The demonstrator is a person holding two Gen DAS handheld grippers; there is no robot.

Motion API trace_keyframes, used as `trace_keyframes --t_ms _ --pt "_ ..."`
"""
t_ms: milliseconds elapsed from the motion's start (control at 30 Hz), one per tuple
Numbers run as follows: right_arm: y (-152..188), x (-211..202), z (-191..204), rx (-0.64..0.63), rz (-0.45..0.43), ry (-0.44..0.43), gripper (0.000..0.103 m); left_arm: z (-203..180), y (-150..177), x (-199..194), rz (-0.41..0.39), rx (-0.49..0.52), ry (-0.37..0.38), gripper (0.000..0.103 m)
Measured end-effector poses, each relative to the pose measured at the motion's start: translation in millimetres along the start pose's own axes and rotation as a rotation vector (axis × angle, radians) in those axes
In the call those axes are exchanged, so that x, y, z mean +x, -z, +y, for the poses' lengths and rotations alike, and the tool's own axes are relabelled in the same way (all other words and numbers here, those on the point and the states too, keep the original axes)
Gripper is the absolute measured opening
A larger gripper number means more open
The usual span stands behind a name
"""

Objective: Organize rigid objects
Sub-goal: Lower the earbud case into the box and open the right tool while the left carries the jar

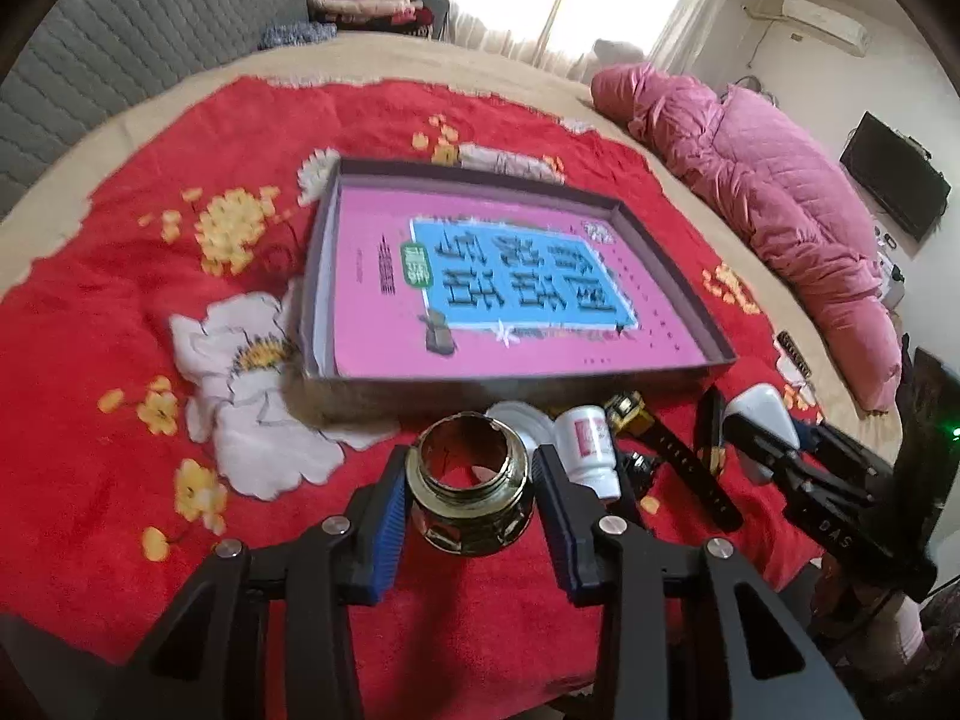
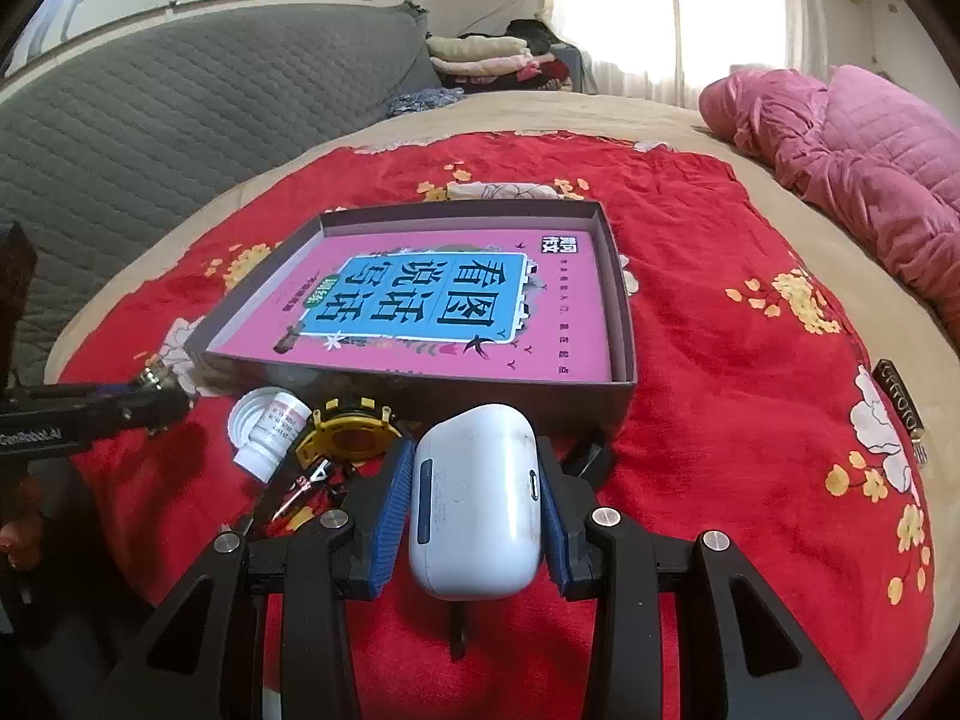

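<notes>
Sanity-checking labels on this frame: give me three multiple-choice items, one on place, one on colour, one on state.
1. Where is the pink book?
A. inside the shallow box
B. under the pink quilt
C. on the grey sofa

2. What colour is the earbud case?
A. black
B. white
C. gold

3. What is the left gripper doing?
A. open over bare blanket
B. shut on the white bottle
C. shut on the brass fitting

Answers: 1 A, the box walls frame the book; 2 B, its shell shows white in the right gripper; 3 C, both blue pads press its sides.
</notes>
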State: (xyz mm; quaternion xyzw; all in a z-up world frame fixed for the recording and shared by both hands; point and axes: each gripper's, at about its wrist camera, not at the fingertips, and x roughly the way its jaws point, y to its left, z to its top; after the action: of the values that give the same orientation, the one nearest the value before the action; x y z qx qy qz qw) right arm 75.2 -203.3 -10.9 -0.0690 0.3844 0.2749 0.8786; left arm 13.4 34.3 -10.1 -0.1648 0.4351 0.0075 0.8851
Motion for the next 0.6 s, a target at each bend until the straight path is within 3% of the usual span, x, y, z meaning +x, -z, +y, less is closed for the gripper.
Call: trace_keyframes --t_ms 400,600 --pt "-16.8 -11.0 -2.7 0.035 -0.073 0.011 0.040 0.0 -18.8 -9.5 -0.100 0.009 -0.043 0.036" --pt "-36.0 -5.4 -1.6 0.045 -0.093 0.019 0.040 -3.4 -35.1 4.4 -0.134 0.014 -0.065 0.036"
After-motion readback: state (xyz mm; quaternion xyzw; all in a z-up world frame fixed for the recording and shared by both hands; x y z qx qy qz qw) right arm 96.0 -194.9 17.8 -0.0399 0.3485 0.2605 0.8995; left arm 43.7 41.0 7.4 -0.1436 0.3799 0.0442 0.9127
